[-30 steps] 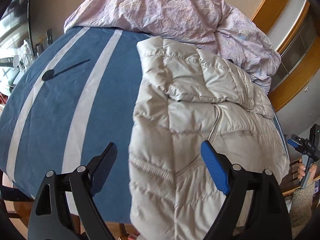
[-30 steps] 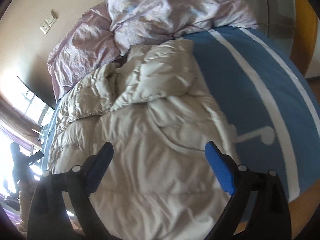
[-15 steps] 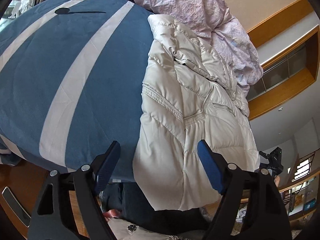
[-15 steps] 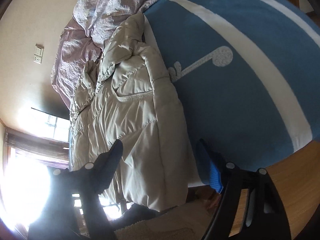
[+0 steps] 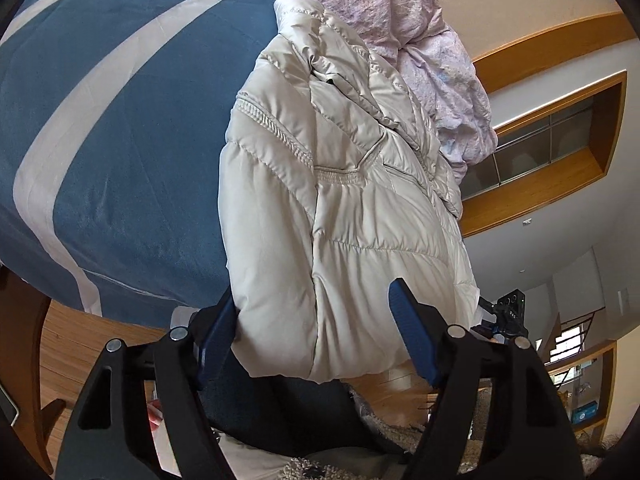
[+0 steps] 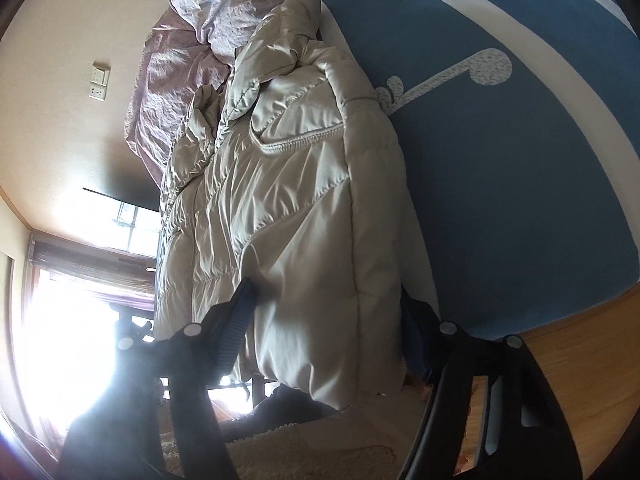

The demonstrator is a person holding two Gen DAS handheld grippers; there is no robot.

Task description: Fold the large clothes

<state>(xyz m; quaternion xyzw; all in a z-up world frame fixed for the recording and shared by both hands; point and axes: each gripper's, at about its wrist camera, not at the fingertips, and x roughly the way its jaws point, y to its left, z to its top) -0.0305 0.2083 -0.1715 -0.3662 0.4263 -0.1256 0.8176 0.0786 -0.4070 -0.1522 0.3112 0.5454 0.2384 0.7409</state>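
Jacket (image 5: 340, 208): your cream puffer lies along the blue bedspread (image 5: 120, 140), its hem hanging over the near edge.
Left gripper (image 5: 316, 332): jaws have been closing around the hem; one pad is tucked behind the fabric, so contact is unclear.
Right gripper (image 6: 324, 320): likewise closing astride the hem; far finger hidden behind the jacket, glare washing out the other.
Lilac duvet (image 5: 400, 12): bunched beyond the collar.

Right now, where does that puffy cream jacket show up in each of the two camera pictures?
Left wrist view: the cream puffer jacket runs from top centre down to the bottom centre, its hem between the left gripper fingers.
Right wrist view: the jacket fills the centre, left of the blue sheet.
Shared landmark: the crumpled lilac duvet beyond the jacket's far end.
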